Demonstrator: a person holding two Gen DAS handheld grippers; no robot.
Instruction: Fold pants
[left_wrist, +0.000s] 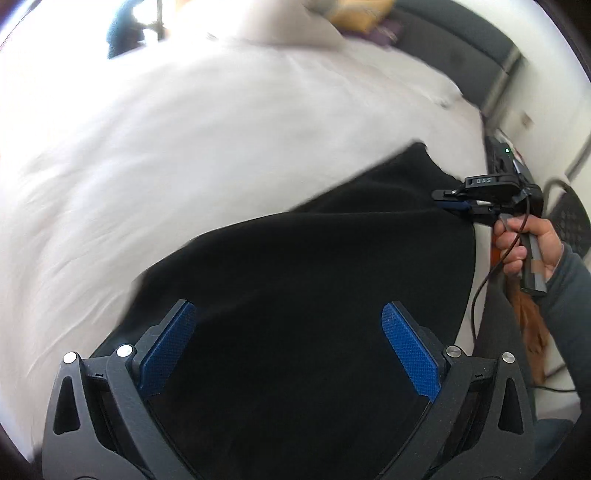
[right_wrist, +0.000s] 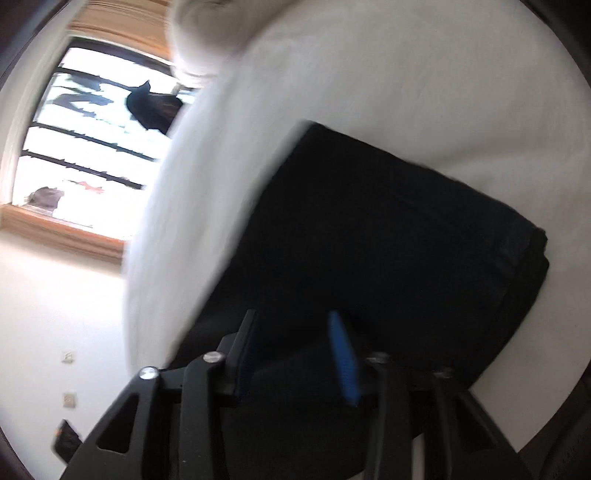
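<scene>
Black pants (left_wrist: 295, 280) lie on a white bed (left_wrist: 184, 147). My left gripper (left_wrist: 288, 325) is open just above the near part of the pants, its blue pads wide apart and holding nothing. In the left wrist view my right gripper (left_wrist: 448, 201) is at the far right edge of the pants, held side-on by a hand, its fingers close together at the cloth edge. In the right wrist view the right gripper (right_wrist: 295, 332) sits over the pants (right_wrist: 369, 240), which look folded into a thick block, with a gap between its pads. The picture is blurred.
A dark headboard (left_wrist: 461, 48) and yellow and purple items (left_wrist: 365, 16) are at the far end of the bed. A window with bars (right_wrist: 85, 147) and a white wall with outlets (right_wrist: 68, 376) are beside the bed. A black mesh chair (left_wrist: 569, 218) stands at the right.
</scene>
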